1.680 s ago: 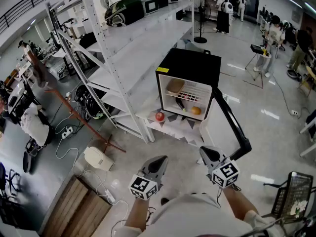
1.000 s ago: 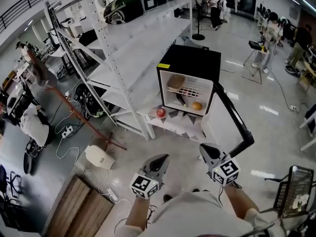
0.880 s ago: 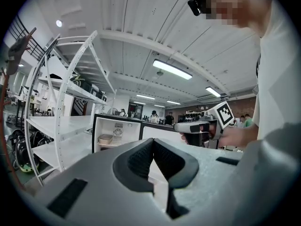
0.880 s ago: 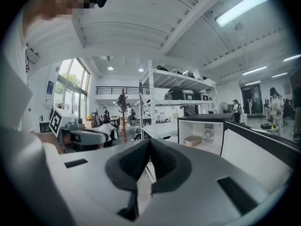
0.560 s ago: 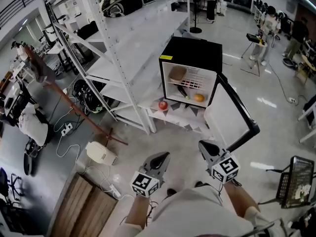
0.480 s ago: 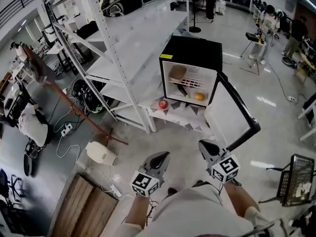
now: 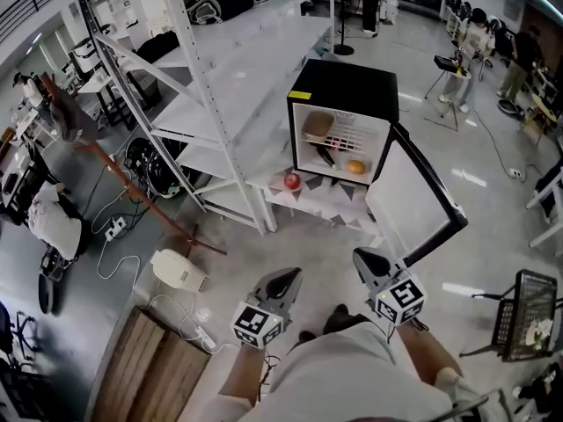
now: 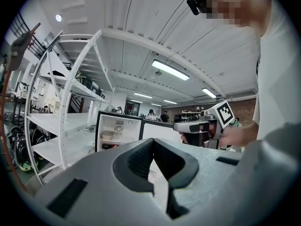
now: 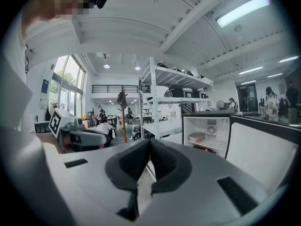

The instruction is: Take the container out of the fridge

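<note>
A small black fridge [image 7: 345, 90] stands on a low white stand, its door [image 7: 420, 196] swung open to the right. On its upper wire shelf sits a round tan container [image 7: 318, 126], also seen as the container [image 8: 107, 135] and the container [image 9: 196, 137]. Below lie a dark object and an orange [image 7: 355, 167]. A red apple [image 7: 292, 181] rests on the stand outside. My left gripper [image 7: 288, 277] and right gripper [image 7: 360, 258] hover far short of the fridge, both shut and empty.
A tall white shelving rack [image 7: 220, 69] runs left of the fridge. Cables and a white appliance [image 7: 178, 270] lie on the floor at left, with a wooden pallet [image 7: 149, 367] near me. A wire basket [image 7: 519, 319] stands at right. People are at the far end of the hall.
The view has moved closer to the fridge, which now sits slightly higher and larger. Both grippers keep their place in front of me, still shut.
</note>
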The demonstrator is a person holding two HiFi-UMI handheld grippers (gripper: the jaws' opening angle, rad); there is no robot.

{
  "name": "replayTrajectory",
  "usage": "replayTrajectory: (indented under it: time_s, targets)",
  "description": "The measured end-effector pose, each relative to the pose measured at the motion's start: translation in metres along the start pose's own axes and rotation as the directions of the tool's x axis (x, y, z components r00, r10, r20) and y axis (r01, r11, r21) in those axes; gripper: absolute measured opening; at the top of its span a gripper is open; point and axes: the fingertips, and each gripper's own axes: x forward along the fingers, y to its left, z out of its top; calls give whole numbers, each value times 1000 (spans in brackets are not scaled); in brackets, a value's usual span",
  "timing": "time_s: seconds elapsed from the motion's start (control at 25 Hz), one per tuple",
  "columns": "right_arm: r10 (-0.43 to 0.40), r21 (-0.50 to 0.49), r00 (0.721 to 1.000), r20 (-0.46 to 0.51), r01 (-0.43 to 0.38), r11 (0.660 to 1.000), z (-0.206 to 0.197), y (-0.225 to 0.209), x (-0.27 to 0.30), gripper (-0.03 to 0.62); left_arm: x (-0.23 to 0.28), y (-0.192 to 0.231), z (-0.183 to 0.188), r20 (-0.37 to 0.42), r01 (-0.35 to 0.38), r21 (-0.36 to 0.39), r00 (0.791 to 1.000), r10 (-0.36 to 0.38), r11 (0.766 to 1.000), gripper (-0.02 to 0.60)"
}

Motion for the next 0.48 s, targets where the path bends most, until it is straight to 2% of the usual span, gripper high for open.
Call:
replayTrajectory:
  time_s: [0.48]
  targets:
    - [28,20,999,-15,-28,999,-3,-26,43,6,24,37,-2,-13,-34,-15,999,34,999,5]
